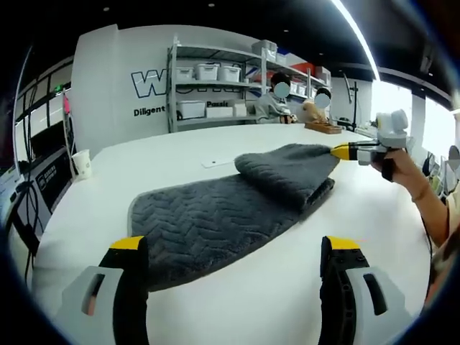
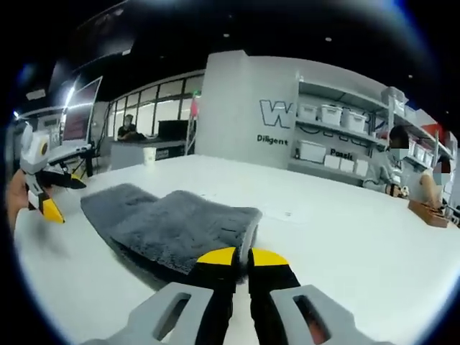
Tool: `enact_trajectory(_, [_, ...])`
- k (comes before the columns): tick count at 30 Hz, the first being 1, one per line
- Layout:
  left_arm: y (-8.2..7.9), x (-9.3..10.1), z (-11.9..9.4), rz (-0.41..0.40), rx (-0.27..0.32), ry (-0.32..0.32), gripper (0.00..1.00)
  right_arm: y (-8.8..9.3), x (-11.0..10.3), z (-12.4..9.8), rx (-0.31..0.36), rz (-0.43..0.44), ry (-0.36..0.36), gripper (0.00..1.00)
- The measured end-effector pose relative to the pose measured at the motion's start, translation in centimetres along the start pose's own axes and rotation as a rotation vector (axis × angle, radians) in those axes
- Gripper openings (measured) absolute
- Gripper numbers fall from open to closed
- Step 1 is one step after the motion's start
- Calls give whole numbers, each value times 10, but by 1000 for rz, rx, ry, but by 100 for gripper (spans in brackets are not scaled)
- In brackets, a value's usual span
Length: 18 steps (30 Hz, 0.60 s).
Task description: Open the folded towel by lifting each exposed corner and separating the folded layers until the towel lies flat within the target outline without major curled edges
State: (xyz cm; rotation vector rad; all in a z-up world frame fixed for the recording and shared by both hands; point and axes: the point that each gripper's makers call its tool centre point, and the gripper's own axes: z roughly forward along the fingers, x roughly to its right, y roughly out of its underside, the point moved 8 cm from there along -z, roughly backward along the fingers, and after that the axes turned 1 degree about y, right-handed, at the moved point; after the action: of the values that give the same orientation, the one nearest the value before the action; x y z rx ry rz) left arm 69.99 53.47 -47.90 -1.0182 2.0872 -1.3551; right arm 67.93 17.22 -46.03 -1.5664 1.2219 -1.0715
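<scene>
The grey towel (image 1: 230,208) lies on the white table (image 1: 287,287), its near half spread flat in a single layer, its far half folded back into a thick roll. The left gripper (image 1: 233,248) hovers just short of the near edge, jaws wide apart, holding nothing. The right gripper (image 2: 243,257) is pinched on the folded far corner.
</scene>
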Motion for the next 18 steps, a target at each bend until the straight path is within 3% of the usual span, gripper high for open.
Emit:
enact_trajectory(6, [1,0,1,-4,-5,5,98,0,22,-6,-8,-30,42,0])
enact_trajectory(12, [1,1,1,-5,-5,7,98,5,60,-17,-35,-42,132,0])
enact_trajectory(18, [1,0,1,-6,-8,6,98,8,84,-26,-49,-46,194,0])
